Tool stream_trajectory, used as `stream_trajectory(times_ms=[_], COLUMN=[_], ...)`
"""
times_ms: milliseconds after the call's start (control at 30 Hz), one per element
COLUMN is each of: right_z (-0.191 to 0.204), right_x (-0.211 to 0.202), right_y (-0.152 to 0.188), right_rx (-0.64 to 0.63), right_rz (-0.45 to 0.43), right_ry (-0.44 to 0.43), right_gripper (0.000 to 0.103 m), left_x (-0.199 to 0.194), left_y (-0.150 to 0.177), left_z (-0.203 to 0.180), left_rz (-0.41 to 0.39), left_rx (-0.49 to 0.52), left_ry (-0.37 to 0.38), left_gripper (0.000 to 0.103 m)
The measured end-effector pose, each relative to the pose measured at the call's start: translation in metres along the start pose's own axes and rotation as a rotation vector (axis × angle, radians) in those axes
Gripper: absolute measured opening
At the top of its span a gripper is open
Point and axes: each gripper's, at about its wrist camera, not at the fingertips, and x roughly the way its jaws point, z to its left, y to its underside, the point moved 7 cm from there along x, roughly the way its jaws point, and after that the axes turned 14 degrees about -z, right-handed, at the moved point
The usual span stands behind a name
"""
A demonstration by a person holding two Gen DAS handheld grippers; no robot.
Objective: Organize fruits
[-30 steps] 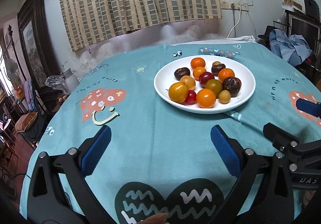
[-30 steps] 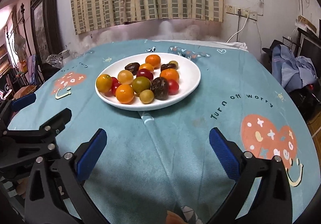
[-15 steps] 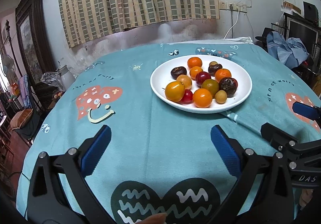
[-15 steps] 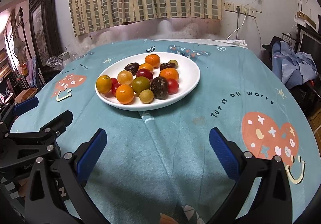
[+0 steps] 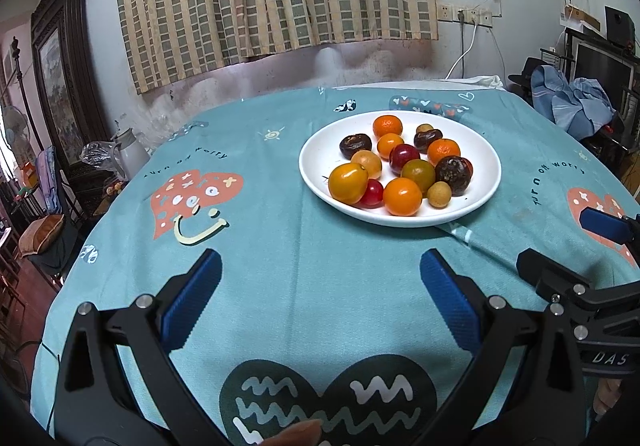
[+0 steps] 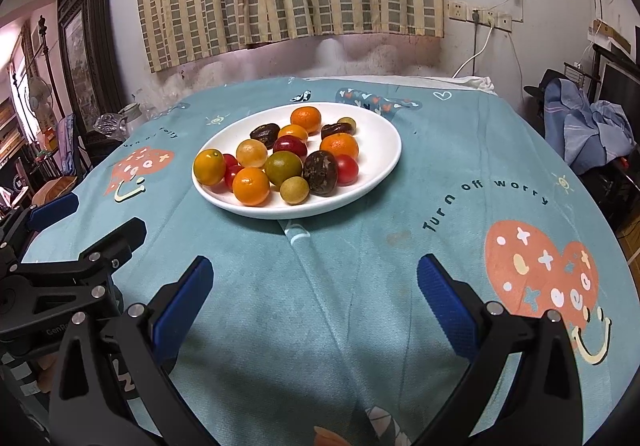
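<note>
A white plate (image 5: 320, 150) stands on the teal tablecloth and holds several small fruits: oranges (image 5: 402, 196), red and yellow tomatoes (image 5: 348, 183), dark wrinkled fruits (image 5: 453, 174). It also shows in the right wrist view (image 6: 380, 138). My left gripper (image 5: 320, 286) is open and empty, hovering over the cloth short of the plate. My right gripper (image 6: 314, 286) is open and empty, also short of the plate, to the right of the left one. Each gripper's side shows in the other's view: the right one (image 5: 576, 286), the left one (image 6: 72, 270).
The round table (image 5: 248, 238) is covered by a teal cloth with heart prints. A curtain and wall stand behind it. A kettle (image 5: 130, 152) and furniture are at the left, clothes on a chair (image 5: 572, 102) at the right.
Both grippers have drawn back and risen slightly, so the plate sits a little farther off. Both stay open.
</note>
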Motion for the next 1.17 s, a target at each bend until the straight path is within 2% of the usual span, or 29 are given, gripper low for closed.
stream_trajectory(times_ms=[800, 1167], right_z=[-0.0004, -0.0005], right_x=[-0.0001, 0.0006], right_y=[0.0001, 0.0], right_rx=[0.0, 0.002], right_rz=[0.0, -0.003], right_ry=[0.001, -0.002], right_gripper=[0.102, 0.102], left_x=[0.0004, 0.0014], left_y=[0.0034, 0.0049], left_z=[-0.0013, -0.0045], left_rz=[0.006, 0.023], left_rx=[0.003, -0.016], left_ry=[-0.006, 0.018], left_gripper=[0.101, 0.101])
